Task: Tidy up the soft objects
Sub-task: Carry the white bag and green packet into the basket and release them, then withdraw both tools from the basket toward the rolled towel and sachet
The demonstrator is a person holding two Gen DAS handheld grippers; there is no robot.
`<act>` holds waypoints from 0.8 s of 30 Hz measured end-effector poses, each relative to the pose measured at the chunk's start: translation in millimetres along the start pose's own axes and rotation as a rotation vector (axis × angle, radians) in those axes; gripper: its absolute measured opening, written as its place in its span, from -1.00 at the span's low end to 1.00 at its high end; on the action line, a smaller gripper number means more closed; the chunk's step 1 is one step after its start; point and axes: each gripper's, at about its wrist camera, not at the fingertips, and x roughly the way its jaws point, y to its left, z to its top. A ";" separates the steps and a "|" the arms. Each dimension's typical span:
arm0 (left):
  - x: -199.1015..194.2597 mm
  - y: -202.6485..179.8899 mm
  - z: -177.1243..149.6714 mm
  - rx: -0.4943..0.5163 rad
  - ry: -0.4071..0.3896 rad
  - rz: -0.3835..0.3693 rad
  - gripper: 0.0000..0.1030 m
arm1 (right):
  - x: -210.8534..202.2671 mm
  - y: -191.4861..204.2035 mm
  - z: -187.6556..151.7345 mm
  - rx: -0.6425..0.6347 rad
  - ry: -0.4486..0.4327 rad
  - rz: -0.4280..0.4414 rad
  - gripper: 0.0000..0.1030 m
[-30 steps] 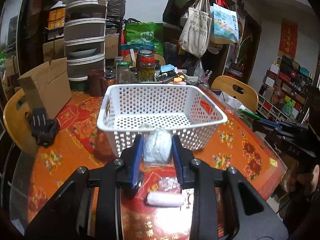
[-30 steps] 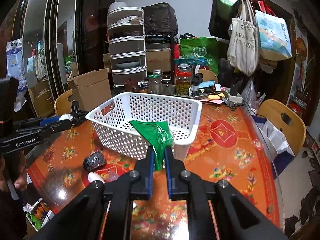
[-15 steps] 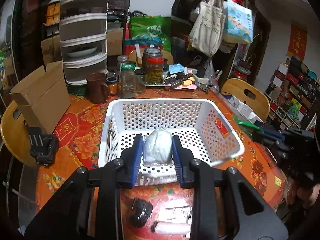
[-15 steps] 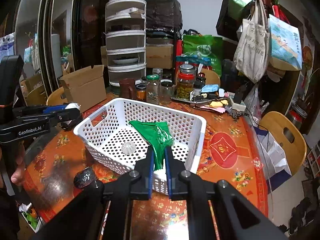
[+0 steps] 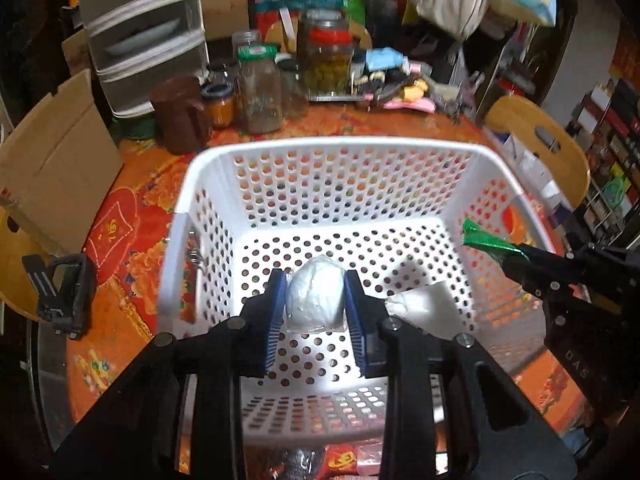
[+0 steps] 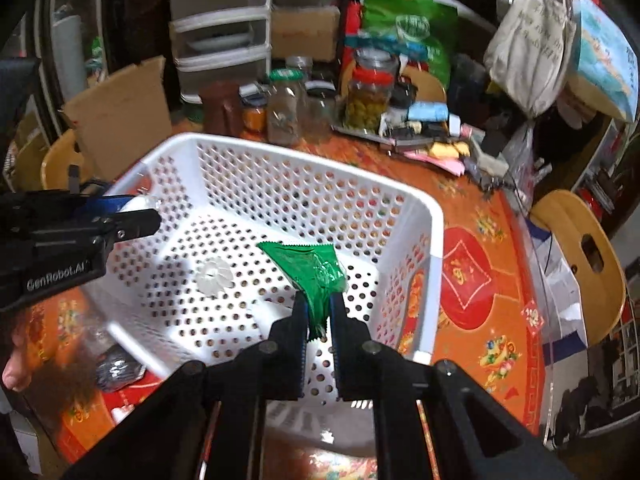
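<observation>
A white perforated basket (image 5: 332,148) stands on the orange patterned table. My left gripper (image 5: 315,280) hangs over its inside, tilted down, shut on a white soft bundle in clear wrap (image 5: 315,300). A flat white piece (image 5: 424,304) lies on the basket floor to its right. In the right wrist view my right gripper (image 6: 318,300) is over the basket (image 6: 312,168) too, shut on a green plastic packet (image 6: 308,268). Each gripper shows in the other's view: the right gripper (image 5: 516,254) with the green packet (image 5: 484,242), and the left gripper (image 6: 136,216) at the left rim.
Glass jars (image 5: 260,92) and a brown jug (image 5: 180,112) stand behind the basket, with a cardboard box (image 5: 56,160) and plastic drawers (image 5: 144,36) at the left. A black clip (image 5: 64,292) and a dark wrapped lump (image 6: 116,368) lie beside the basket. Wooden chairs (image 6: 580,256) ring the table.
Both grippers moved forward from the table's near side to over the basket's inside and tilted downward. Each still holds its item.
</observation>
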 end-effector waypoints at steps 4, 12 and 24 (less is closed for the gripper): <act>22.3 -4.2 2.8 0.010 0.043 0.009 -0.48 | 19.2 1.5 1.9 -0.010 0.044 -0.009 -0.83; 50.4 -12.1 6.2 0.031 0.104 0.029 -0.47 | 41.9 13.1 8.1 -0.039 0.099 -0.012 -0.83; 56.7 -6.1 4.6 0.003 0.102 0.012 -0.27 | 52.7 11.8 10.6 -0.016 0.105 0.040 -0.67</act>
